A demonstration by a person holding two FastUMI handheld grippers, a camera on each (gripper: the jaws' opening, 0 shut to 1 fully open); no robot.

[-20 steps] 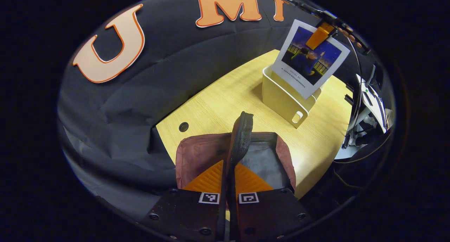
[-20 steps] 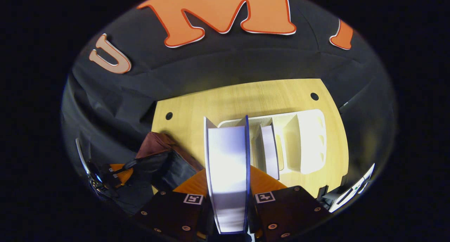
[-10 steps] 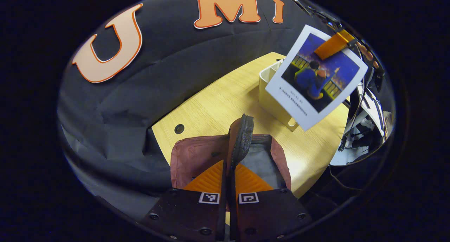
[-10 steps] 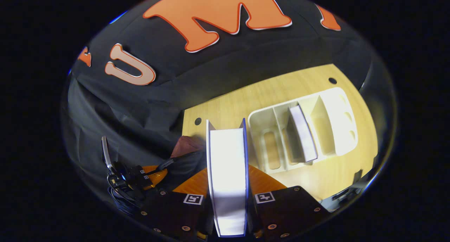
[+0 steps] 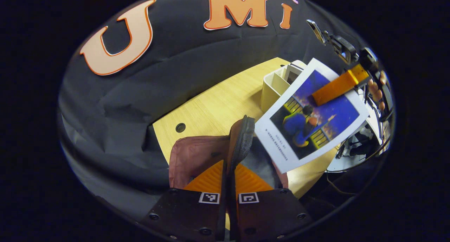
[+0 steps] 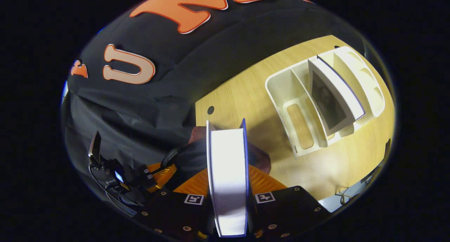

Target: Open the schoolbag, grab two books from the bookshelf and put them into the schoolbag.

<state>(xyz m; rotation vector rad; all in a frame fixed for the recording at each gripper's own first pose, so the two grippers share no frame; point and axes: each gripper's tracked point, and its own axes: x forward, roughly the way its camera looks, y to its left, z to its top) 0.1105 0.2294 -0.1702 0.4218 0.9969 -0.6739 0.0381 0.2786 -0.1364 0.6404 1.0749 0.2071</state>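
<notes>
My left hand-held gripper (image 5: 228, 180) pinches the schoolbag's (image 5: 197, 157) zippered flap; my right hand-held gripper (image 6: 228, 185) clamps a blue-covered book (image 6: 227, 178) above the bag, with the white bookshelf (image 6: 299, 94) ahead to its right on the tabletop (image 6: 253, 97).

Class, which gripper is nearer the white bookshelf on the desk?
Right. The right gripper, shut on a book, hangs close beside the bookshelf. The left gripper sits farther away, clamping the schoolbag flap.

The maroon schoolbag (image 5: 197, 154) lies open on the table. A blue-covered book (image 5: 311, 117) hangs tilted above it. Another book (image 6: 334, 94) leans in the white bookshelf (image 6: 299, 94).
</notes>
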